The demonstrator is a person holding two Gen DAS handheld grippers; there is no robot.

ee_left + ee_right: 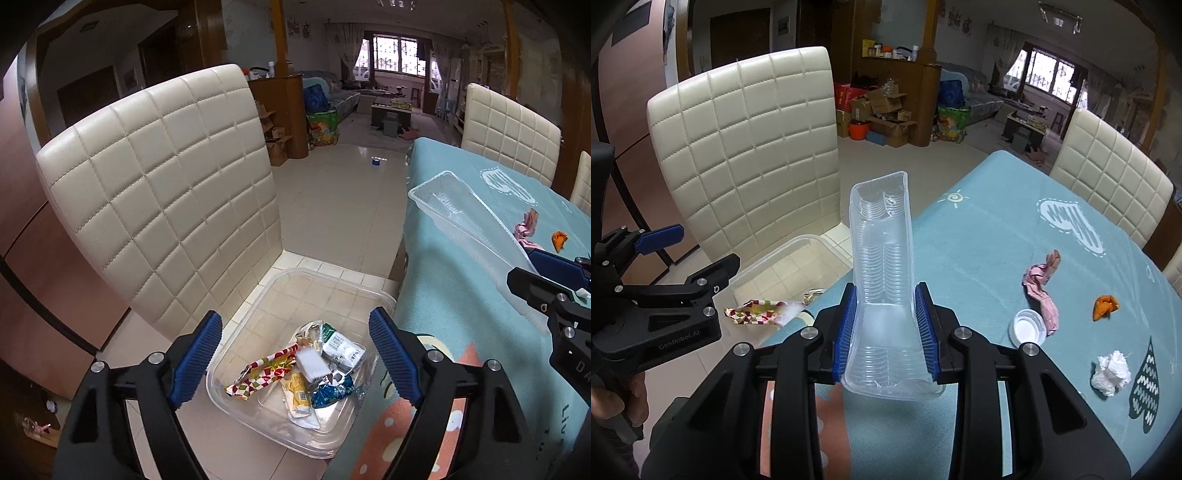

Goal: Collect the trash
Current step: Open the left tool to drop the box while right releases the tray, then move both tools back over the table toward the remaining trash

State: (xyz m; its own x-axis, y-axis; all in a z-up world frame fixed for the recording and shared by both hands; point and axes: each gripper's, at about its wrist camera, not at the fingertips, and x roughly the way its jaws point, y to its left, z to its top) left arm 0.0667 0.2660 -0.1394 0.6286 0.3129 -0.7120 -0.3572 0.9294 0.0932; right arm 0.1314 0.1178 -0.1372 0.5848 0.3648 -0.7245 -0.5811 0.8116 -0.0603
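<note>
A: Left wrist view? 
B: Close above the clear bin [295, 369] on the chair seat, angled down past the table edge [461, 295].
A: Right wrist view? 
B: Over the table, same downward tilt; both share bin, chair [750, 147] and table.

The left gripper [295, 354] filled the lower frame of its own view, angled downward, blue pads spread wide and empty. The right gripper [886, 332] sat bottom centre, pads pressed together on something.
</note>
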